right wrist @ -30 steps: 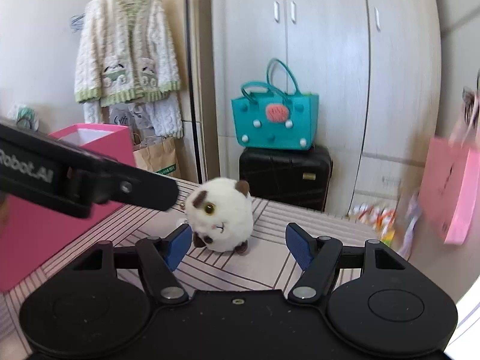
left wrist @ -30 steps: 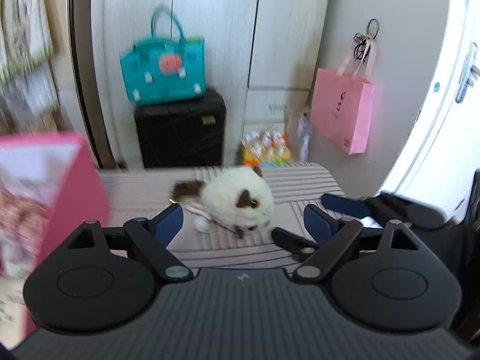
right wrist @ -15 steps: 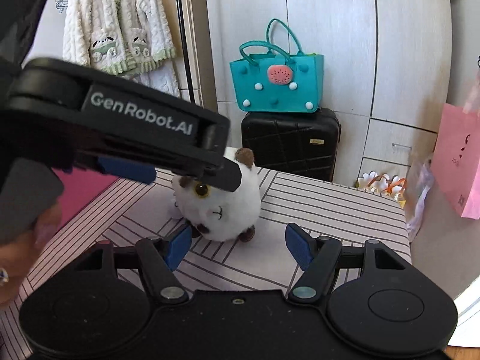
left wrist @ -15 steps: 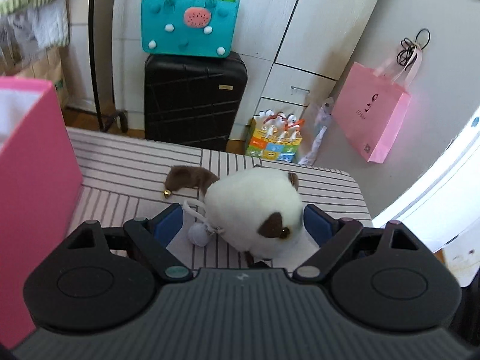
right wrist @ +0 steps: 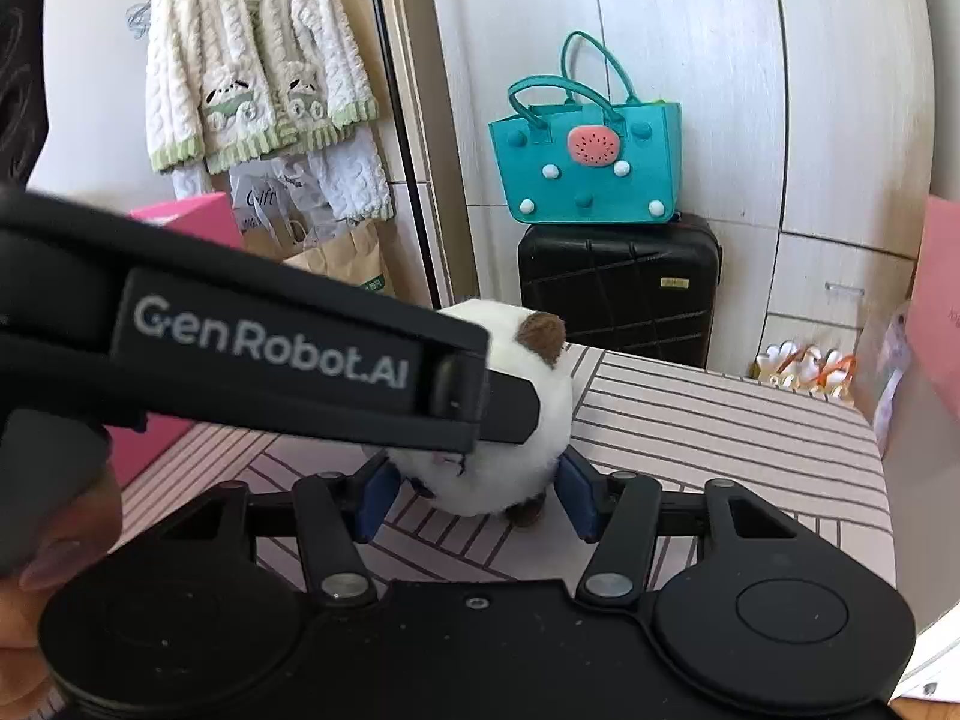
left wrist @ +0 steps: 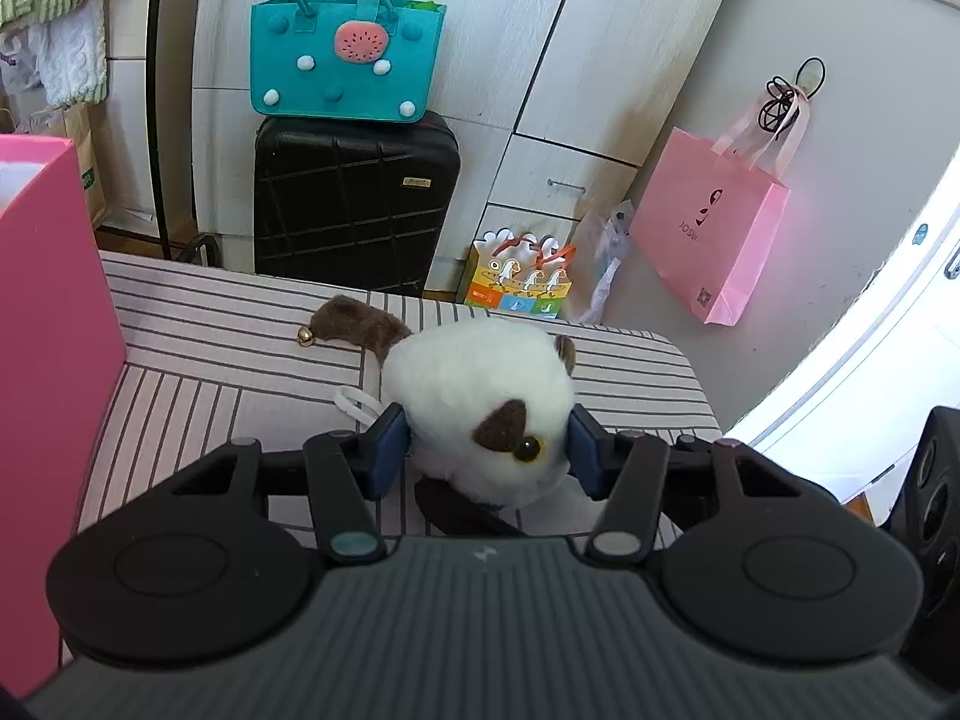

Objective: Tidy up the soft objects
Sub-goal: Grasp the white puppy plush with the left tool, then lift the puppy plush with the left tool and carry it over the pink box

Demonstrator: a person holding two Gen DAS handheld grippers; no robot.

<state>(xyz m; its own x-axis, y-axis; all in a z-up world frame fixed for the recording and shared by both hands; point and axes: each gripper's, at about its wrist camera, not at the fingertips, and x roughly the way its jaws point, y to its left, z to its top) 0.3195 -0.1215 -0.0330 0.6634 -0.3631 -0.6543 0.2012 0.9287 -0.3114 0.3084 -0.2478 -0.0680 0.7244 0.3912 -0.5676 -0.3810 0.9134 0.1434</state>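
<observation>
left wrist view: left gripper (left wrist: 487, 450) jaws have just been closing, blue pads (left wrist: 389, 450) now pressed into both flanks of the plush cat (left wrist: 480, 414), fur bulging over them

toy position: plush cat sits on the striped table (left wrist: 228, 354) near its far right corner, brown tail (left wrist: 360, 324) with a small bell (left wrist: 305, 336) trailing back-left, white loop (left wrist: 357, 405) lying beside the left pad

drop target (my guess): pink box (left wrist: 48, 324) at the left table edge, open top, well apart from the toy

right wrist view: right gripper (right wrist: 474, 495) jaws have also just been closing, pads sit at the lower sides of the plush cat (right wrist: 510, 420); contact looks light, right pad touching fur, left pad partly hidden by the other tool

overlap: left gripper body (right wrist: 270, 348) crosses above, its tip on the toy's upper front; a hand (right wrist: 54, 546) shows at the left edge

risk 1: two grips on one soft ball, any pull in different directions stretches or rolls it out of one pair

risk 2: tools stacked close, could clash on lift

risk 3: the hold is on compressible fur, not core, may slip

risk 4: tail and bell dangle, could catch the box rim
</observation>
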